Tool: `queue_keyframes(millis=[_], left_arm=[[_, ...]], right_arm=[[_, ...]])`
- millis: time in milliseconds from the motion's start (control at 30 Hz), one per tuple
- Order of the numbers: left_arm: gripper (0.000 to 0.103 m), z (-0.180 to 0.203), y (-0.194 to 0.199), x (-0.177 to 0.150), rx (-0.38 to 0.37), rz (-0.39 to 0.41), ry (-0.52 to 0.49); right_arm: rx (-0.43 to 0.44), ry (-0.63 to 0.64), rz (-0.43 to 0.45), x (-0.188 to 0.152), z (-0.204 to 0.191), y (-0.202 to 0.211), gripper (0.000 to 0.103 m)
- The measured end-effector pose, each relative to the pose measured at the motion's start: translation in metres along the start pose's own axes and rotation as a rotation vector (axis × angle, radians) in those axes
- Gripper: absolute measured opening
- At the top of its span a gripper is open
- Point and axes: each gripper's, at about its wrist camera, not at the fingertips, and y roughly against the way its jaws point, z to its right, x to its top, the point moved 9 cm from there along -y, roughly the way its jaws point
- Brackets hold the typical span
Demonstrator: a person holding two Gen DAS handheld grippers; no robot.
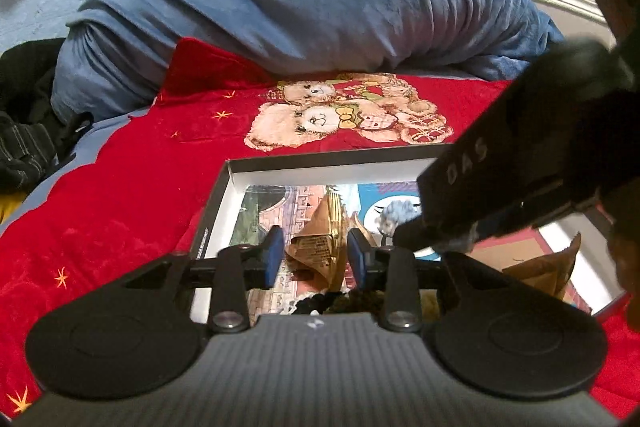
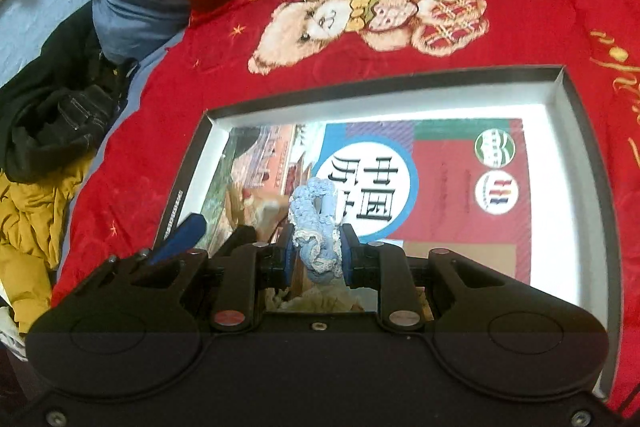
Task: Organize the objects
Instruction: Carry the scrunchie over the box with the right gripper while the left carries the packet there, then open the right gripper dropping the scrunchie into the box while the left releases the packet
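Bed clutter, 9 o'clock: dark clothes [image 2: 60, 123] + yellow garment [image 2: 32, 227] heaped off the red blanket [image 1: 120, 187], so not sorted yet, prob.
Box: shallow black-rimmed box [image 2: 576, 155] on the blanket, book w/ printed cover [image 2: 440, 187] flat inside; serves as the collect spot, I'd say.
Left gripper [image 1: 316, 253]: over box's left half, jaws apart, pads not pressing. Gold wrapper [image 1: 320, 243] lies crumpled between them on the book, looks let go there.
Right gripper [image 2: 318, 255]: at 3 o'clock of the left one, tilted down into box; jaws clamped on blue knitted piece [image 2: 316, 223], held upright just above the book, likely to drop it beside the wrapper.
2nd wrapper [image 1: 540, 267]: box's right end, 4 o'clock in left view.
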Motion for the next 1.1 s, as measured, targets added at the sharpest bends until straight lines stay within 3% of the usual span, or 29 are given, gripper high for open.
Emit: queue_keyframes(millis=[67, 200, 267, 433, 633, 800, 1100], left_arm=[[0.062, -0.001, 0.002, 0.002, 0.010, 0.009, 0.005], [0.069, -0.001, 0.007, 0.007, -0.001, 0.026, -0.002], [0.070, -0.001, 0.010, 0.010, 0.005, 0.038, -0.001], [0.078, -0.004, 0.020, 0.019, -0.010, 0.079, 0.011], [0.081, -0.005, 0.042, 0.031, -0.046, 0.121, 0.058], [0.081, 0.010, 0.076, 0.039, -0.122, 0.179, 0.087], [0.089, 0.025, 0.112, 0.028, -0.141, 0.221, 0.105]], right_arm=[[0.006, -0.008, -0.009, -0.003, 0.000, -0.003, 0.025], [0.026, -0.020, -0.001, -0.003, -0.001, -0.001, 0.041], [0.060, -0.017, 0.016, -0.001, -0.004, 0.004, 0.042], [0.048, -0.026, 0.051, 0.005, 0.000, 0.021, 0.054], [0.073, -0.002, 0.122, 0.010, -0.006, 0.070, 0.070], [0.078, 0.020, 0.229, 0.015, -0.012, 0.114, 0.079], [0.130, -0.040, 0.307, -0.019, -0.016, 0.150, 0.081]])
